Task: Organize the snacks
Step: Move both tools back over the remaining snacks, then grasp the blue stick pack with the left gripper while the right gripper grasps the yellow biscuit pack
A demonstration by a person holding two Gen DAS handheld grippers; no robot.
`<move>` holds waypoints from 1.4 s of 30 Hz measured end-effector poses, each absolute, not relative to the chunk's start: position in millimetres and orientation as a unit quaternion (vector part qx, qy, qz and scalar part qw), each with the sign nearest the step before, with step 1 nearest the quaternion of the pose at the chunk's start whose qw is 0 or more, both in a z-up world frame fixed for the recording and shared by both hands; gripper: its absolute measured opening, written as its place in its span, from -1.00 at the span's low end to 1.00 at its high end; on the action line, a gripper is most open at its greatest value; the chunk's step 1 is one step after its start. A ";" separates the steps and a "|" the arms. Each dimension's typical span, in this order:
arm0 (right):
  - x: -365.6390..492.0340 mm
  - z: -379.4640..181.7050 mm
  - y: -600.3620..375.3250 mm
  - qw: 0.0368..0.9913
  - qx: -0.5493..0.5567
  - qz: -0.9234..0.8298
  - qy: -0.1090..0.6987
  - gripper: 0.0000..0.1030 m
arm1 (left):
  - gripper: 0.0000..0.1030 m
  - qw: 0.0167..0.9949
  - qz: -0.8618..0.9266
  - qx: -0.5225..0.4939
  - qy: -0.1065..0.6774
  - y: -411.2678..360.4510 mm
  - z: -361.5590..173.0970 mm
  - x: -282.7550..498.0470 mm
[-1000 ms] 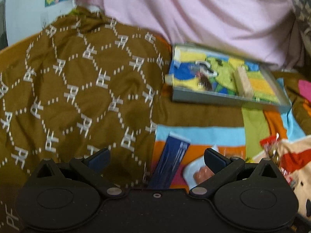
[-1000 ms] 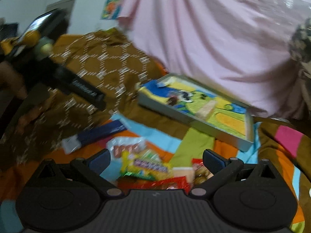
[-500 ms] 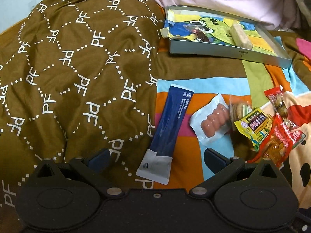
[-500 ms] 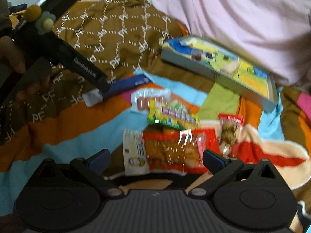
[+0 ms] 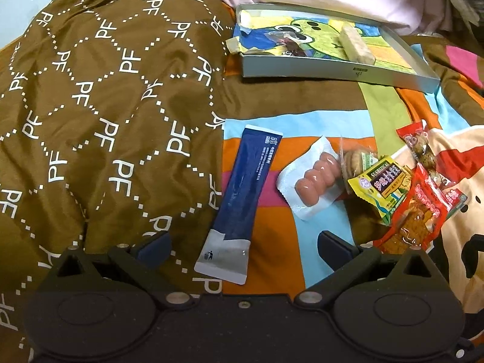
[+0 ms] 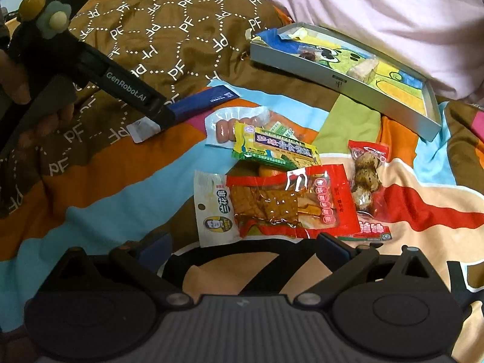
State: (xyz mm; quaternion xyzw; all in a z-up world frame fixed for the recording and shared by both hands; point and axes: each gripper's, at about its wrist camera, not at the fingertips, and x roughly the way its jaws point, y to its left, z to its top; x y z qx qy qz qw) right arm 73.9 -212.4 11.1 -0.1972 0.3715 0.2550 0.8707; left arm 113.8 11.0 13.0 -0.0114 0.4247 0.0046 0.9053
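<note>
left gripper [image 5: 243,243] jaws wide apart, empty, straddling the white end of a flat navy foil sachet [image 5: 242,193] on the bed. right gripper [image 6: 243,243] jaws wide apart, empty, over glossy crinkled snack packets [image 6: 284,202]. shallow grey cardboard tray [image 6: 341,83] beyond.

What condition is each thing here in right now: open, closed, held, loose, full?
Left gripper: open, fingers on either side of the blue stick pack's end.
Right gripper: open, holding nothing.
Blue stick pack: sealed, flat on the bedding.
Sausage pack: sealed, loose.
Yellow-green packet: sealed, overlapping the sausage pack.
Red tofu packet: sealed, loose.
Tray: open-topped, holding two snacks.
</note>
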 end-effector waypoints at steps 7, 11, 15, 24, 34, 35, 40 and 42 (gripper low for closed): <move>79.0 8.9 -212.5 0.868 -0.184 0.254 0.385 1.00 | 0.98 0.907 0.006 -0.012 0.421 12.7 12.0 118.9; 83.8 10.4 -213.4 0.873 -0.176 0.249 0.382 1.00 | 0.98 0.909 0.003 -0.002 0.417 11.3 9.9 121.9; 91.6 11.7 -212.7 0.879 -0.178 0.243 0.370 1.00 | 0.98 0.909 0.005 0.008 0.416 11.4 6.4 125.7; 111.9 9.4 -201.3 0.891 -0.238 0.232 0.309 1.00 | 0.98 0.908 0.013 0.018 0.419 19.0 -4.8 140.5; 128.6 -11.8 -188.5 0.881 -0.332 0.234 0.243 0.94 | 0.98 0.908 -0.018 0.054 0.416 24.0 -16.3 151.1; 130.3 -13.4 -187.3 0.880 -0.335 0.237 0.240 0.92 | 0.98 0.907 -0.024 0.054 0.417 24.7 -17.4 153.4; 137.0 -16.9 -181.9 0.878 -0.339 0.252 0.226 0.83 | 0.90 0.910 -0.050 0.056 0.408 26.5 -20.2 159.8; 138.7 -18.7 -178.9 0.876 -0.342 0.260 0.220 0.74 | 0.87 0.909 -0.055 0.057 0.409 27.6 -21.6 161.9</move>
